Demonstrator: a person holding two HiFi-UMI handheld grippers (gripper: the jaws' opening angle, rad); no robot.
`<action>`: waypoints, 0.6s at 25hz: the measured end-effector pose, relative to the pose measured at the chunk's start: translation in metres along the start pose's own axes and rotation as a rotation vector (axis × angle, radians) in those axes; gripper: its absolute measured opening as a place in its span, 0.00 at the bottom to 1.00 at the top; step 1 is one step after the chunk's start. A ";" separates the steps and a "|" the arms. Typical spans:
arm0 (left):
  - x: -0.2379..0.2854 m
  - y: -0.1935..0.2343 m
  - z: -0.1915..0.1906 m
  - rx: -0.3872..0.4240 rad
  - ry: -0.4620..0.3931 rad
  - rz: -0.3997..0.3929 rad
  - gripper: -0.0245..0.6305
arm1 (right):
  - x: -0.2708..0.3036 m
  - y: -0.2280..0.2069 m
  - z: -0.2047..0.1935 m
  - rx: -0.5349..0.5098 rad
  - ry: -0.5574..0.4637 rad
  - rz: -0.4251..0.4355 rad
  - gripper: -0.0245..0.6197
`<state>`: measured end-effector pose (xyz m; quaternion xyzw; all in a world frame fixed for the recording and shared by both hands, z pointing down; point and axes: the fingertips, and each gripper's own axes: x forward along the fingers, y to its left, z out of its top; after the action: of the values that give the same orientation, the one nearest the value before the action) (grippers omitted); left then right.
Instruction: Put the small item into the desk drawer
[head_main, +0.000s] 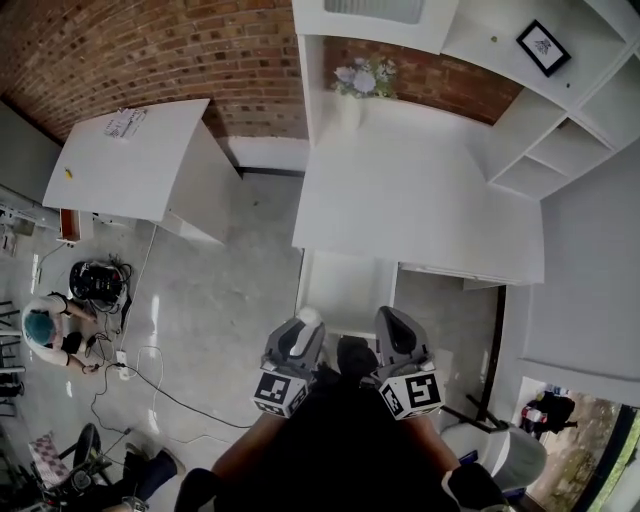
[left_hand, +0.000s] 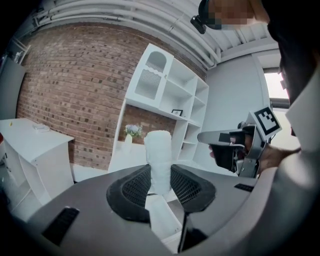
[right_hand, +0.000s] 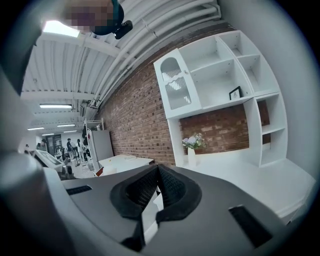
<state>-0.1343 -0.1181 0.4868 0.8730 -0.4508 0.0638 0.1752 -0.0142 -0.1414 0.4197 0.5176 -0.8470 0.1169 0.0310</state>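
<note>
Left gripper (left_hand: 160, 176), jaws clamped on upright small item (left_hand: 159, 150)

L gripper (head_main: 306, 326), R gripper (head_main: 388, 318): grey, blk pads (left_hand: 133, 188) | marker cubes (head_main: 280, 392) b/w | top (head_main: 340, 450) blk

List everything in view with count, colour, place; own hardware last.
desk: 1, white, centre, against brick wall
drawer: 1, white, under desk's front edge, looks pulled out
vase of flowers: 1, white, desk's far left corner
shelf unit: 1, white, right of desk
picture frame: 1, black, upper shelf
side table: 1, white, left of desk
cables: several, dark, floor at left
bystander: 1, teal cap, floor far left
small item: 1, white, upright between left fingers
left gripper: 1, grey, fingers clamped on small item
right gripper: 1, grey, fingers closed, empty
</note>
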 end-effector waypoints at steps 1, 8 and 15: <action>0.009 0.004 -0.005 -0.001 0.017 0.003 0.24 | 0.006 -0.004 0.001 0.004 0.001 0.004 0.06; 0.073 0.034 -0.046 -0.030 0.140 0.023 0.24 | 0.043 -0.045 -0.002 0.034 0.030 -0.001 0.06; 0.129 0.055 -0.110 -0.053 0.323 0.010 0.24 | 0.068 -0.080 -0.018 0.066 0.064 -0.014 0.06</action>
<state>-0.0983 -0.2056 0.6377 0.8442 -0.4224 0.1922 0.2681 0.0235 -0.2316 0.4618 0.5202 -0.8377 0.1612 0.0419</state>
